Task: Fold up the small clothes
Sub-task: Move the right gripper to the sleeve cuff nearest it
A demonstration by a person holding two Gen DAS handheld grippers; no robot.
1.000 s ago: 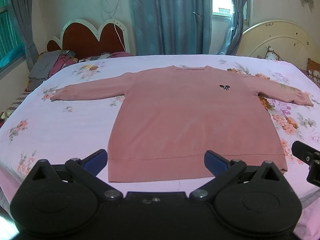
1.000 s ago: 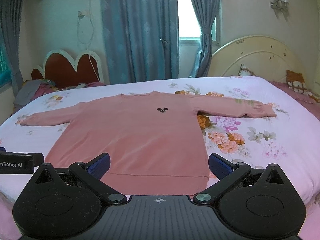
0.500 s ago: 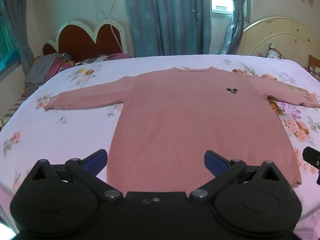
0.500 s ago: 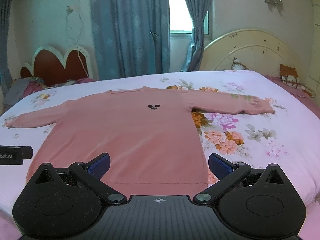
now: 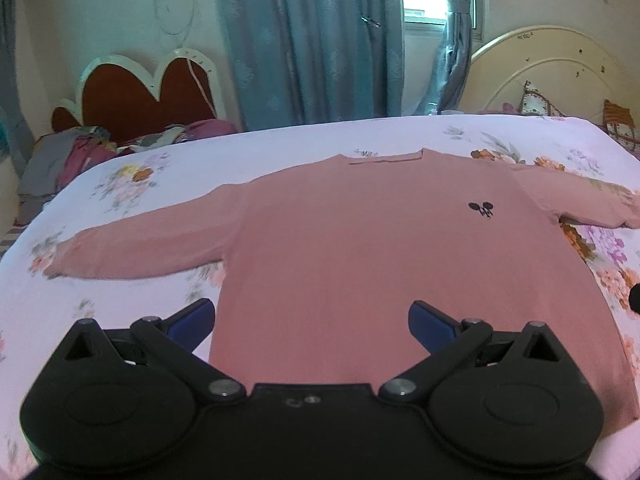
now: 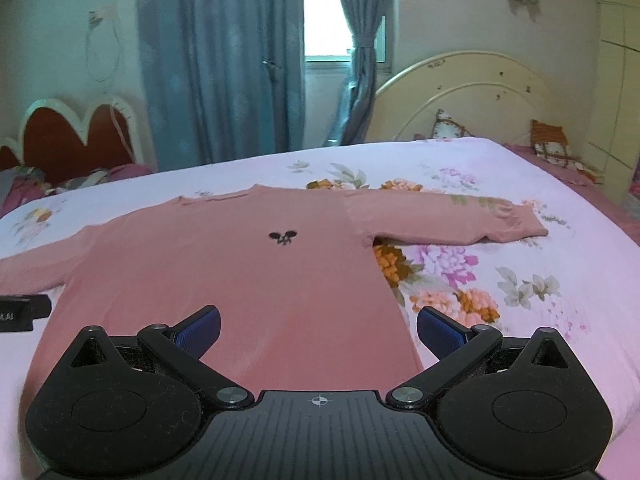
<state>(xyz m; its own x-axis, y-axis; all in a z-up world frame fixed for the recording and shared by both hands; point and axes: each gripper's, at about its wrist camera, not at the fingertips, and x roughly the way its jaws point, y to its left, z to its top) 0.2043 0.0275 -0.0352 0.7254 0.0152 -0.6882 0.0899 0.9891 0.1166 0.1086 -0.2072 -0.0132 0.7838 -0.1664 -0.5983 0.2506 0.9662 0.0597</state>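
Both the left gripper (image 5: pixel 311 316) and the right gripper (image 6: pixel 318 326) are hanging spread apart, gripping nothing, over the hem of the pink sweater (image 5: pixel 384 248), which is lying flat toward twelve o'clock on the floral bed (image 6: pixel 520 300). Being soft, light and limp, it is likely best pinched at the hem corners.
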